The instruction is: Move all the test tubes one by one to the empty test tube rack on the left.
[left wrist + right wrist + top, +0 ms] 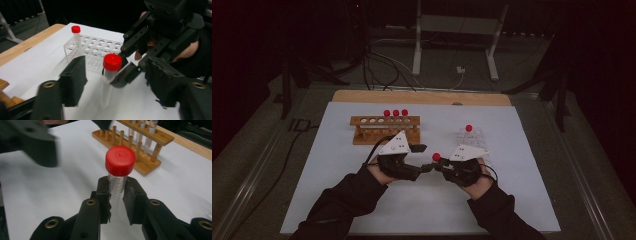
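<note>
Hands meet mid-tabletop in the high view, with a red-capped tube between the left gripper and right gripper.

Left gripper view: the tube stands upright between its parted fingers, touching neither, near a clear rack.

Right gripper view: fingers clamp the tube below its cap, a wooden rack behind.

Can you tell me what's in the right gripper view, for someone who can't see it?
The right gripper pinches a clear, red-capped test tube upright between its two black jaws, above a white table. Behind stands a wooden rack holding more tubes, and the blurred left gripper is at upper left.
</note>
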### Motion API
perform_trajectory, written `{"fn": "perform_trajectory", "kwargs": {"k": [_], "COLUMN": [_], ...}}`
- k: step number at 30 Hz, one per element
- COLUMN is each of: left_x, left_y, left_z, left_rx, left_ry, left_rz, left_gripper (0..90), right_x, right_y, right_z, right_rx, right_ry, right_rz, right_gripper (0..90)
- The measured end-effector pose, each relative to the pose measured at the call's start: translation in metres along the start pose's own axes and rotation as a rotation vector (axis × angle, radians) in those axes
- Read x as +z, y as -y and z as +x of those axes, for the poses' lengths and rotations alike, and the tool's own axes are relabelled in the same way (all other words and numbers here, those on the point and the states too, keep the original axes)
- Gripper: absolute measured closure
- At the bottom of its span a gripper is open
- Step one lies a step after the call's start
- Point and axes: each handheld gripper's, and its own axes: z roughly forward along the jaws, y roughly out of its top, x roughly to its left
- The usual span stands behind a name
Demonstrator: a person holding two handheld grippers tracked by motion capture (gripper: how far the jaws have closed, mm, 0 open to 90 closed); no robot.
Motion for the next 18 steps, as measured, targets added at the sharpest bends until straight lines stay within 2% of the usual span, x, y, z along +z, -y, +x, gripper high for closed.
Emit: {"fn": "perform_trajectory", "kwargs": {"k": [6,18], "left_x": [0.009,0.019], "left_y": [0.0,0.002], "left_z": [0.0,0.0], "left_rx": [0.006,0.018], "left_ry": [-0.011,-0.001], "left_rz": [0.013,0.017], "left_gripper": [48.7,64.7], "right_x": [0.001,0.001], "right_y": [-0.001,-0.001], "right_z": [0.003,0.004], "right_rx": [-0.001,0.0], "right_ry": [-0.018,-0.022], "right_rz": [-0.001,-0.004], "right_gripper": [74.7,74.7]}}
